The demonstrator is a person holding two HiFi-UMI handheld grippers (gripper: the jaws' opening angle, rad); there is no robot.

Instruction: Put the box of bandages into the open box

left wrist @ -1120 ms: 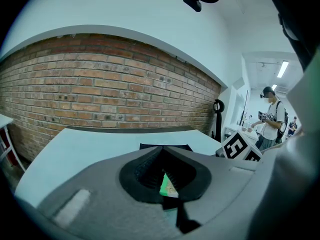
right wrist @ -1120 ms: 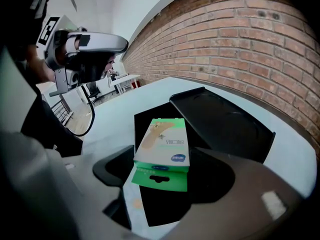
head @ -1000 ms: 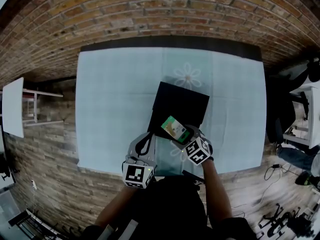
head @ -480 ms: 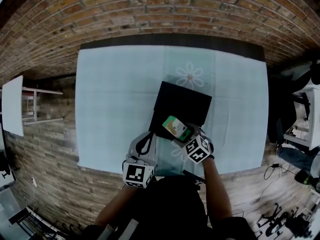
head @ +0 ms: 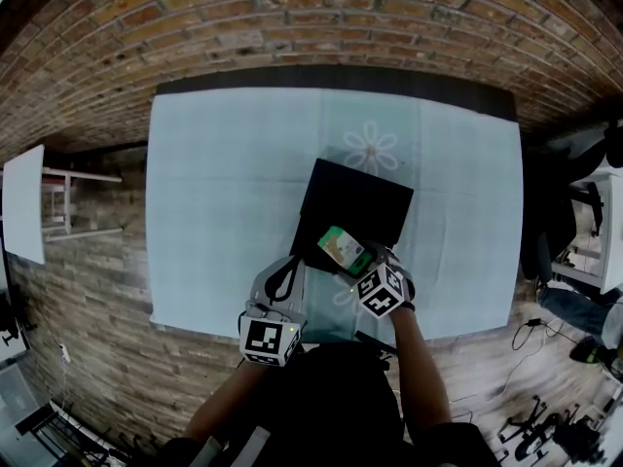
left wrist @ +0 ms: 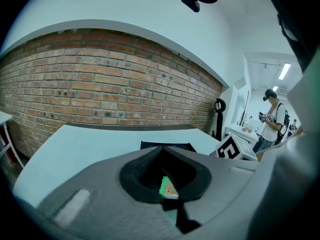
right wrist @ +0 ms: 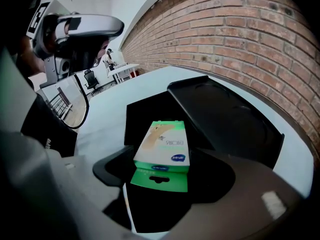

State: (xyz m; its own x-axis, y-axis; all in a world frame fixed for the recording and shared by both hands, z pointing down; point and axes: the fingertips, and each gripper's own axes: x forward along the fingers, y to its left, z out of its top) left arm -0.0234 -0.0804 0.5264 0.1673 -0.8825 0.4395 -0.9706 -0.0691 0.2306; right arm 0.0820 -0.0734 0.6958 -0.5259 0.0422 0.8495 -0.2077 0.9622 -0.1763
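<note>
**Bandage box pinched over the near edge of the black box**

At the far left a white side table stands well apart from the main rectangular table under a pale blue cloth. A red-brown brick wall runs behind both.

The grey left gripper, with its black-and-white marker cube, hovers over the near edge of the cloth. It is aimed at the near-left corner of the flat black open box. Its jaws are pressed together at the tips and pinch nothing. In the left gripper view only a green sliver of the bandage box shows through the hollow behind the tips.

The black open box sits in the middle of the cloth, turned at an angle to the table edges. It lies just in front of a white flower print. In the right gripper view, what looks like its lid is folded back on the far right side.

The small green-and-white cardboard box of bandages is pinched in the right gripper. The jaws stand wide, clamped on its two long sides, and its green hang tab points back toward the gripper. It is held over the near edge of the black open box. Whether it touches that box cannot be told.

Far right, the left gripper view shows a person standing in the background.
</note>
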